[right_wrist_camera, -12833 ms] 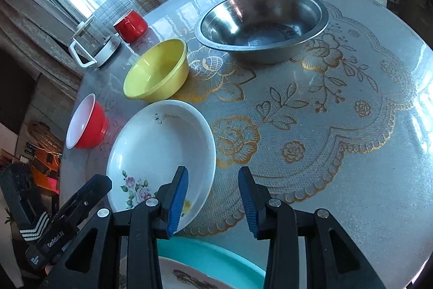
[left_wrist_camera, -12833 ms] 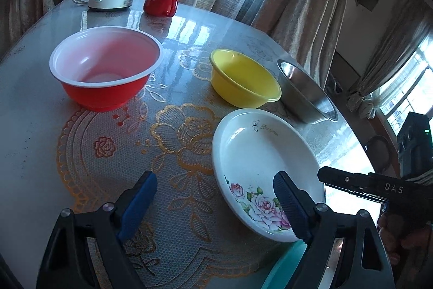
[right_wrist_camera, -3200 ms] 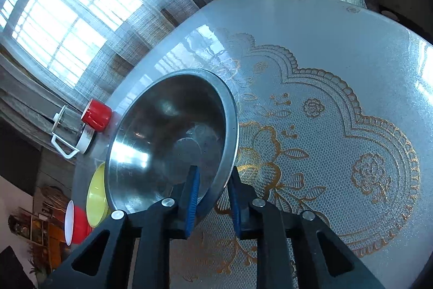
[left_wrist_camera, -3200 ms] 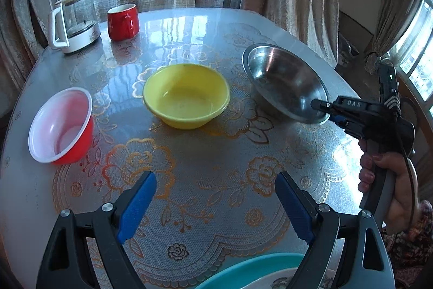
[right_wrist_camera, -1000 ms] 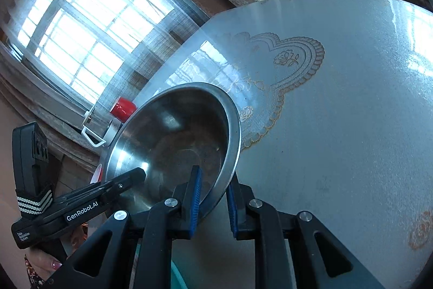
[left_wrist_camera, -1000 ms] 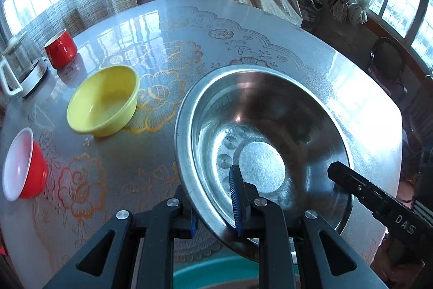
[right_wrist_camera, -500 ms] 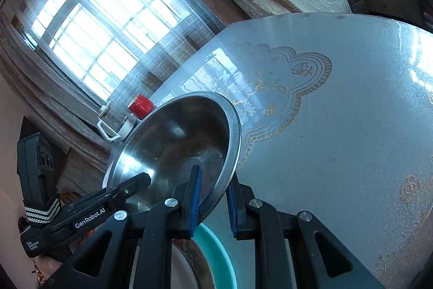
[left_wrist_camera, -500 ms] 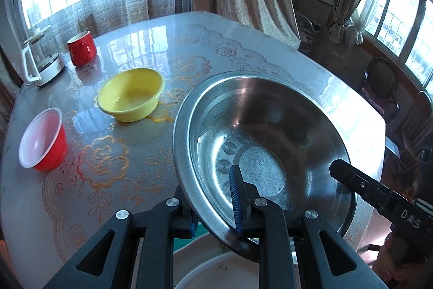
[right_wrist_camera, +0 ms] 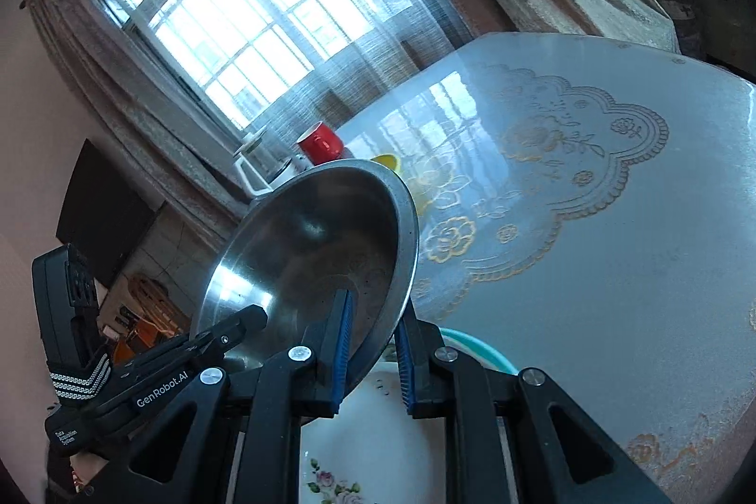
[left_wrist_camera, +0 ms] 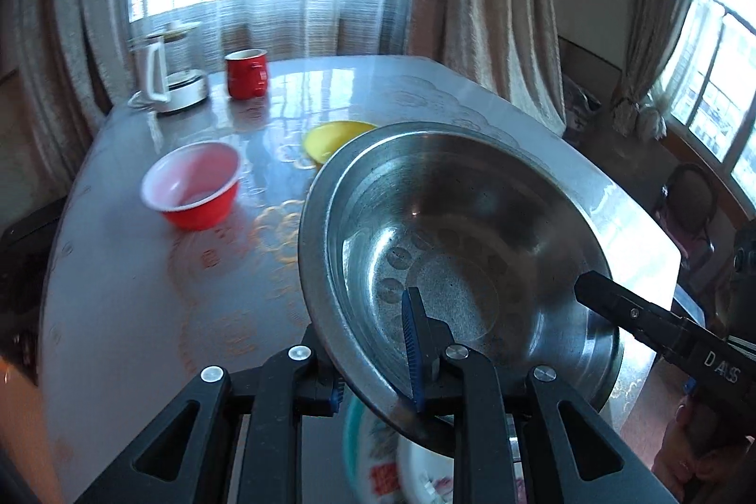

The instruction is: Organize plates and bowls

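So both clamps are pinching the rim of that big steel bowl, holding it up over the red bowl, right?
Not quite. Both the left gripper and the right gripper do pinch the steel bowl, but it hangs over the stacked plates at the table's near edge. The left wrist view shows the red bowl well off to the side.

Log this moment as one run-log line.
steel bowl lifted, tilted | left gripper: clamps rim | right gripper: clamps rim | above floral plate

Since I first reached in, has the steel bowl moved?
Yes. The steel bowl has left its spot on the table beside the yellow bowl; both grippers now hold it tilted above the floral plate at the near edge.
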`<action>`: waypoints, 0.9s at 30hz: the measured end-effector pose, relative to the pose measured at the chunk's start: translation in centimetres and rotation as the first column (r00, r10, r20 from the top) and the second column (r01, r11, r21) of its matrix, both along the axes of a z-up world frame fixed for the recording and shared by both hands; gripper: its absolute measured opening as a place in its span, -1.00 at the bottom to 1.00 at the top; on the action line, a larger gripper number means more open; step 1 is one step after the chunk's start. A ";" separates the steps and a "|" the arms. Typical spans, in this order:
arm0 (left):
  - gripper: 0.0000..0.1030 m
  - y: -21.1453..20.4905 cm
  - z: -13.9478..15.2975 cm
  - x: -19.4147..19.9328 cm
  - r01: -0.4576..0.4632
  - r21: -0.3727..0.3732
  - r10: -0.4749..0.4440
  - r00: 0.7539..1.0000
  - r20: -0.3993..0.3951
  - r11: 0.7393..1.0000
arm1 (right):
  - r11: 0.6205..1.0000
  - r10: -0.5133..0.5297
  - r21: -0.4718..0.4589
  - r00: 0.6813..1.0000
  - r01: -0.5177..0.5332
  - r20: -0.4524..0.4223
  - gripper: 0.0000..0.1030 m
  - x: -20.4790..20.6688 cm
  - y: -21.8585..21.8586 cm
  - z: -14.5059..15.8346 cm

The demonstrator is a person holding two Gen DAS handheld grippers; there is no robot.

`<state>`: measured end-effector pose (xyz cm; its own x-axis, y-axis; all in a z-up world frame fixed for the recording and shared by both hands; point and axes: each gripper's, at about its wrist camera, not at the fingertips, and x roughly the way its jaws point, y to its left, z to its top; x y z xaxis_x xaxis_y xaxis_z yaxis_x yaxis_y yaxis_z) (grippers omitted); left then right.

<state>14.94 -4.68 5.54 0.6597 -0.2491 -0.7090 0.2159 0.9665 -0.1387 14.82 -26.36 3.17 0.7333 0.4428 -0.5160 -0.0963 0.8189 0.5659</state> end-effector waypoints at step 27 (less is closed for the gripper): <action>-0.57 12.7 -5.0 -9.5 -0.300 -0.011 0.299 0.953 -0.052 0.954 | 0.937 0.331 -0.078 0.936 -0.342 -0.121 -0.66 -1.1 15.6 -3.3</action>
<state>5.42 7.98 0.56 0.6706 -0.0583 -0.7395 -0.0910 0.9829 -0.1600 13.67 -10.75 -0.17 0.4898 0.5987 -0.6337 -0.3204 0.7996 0.5079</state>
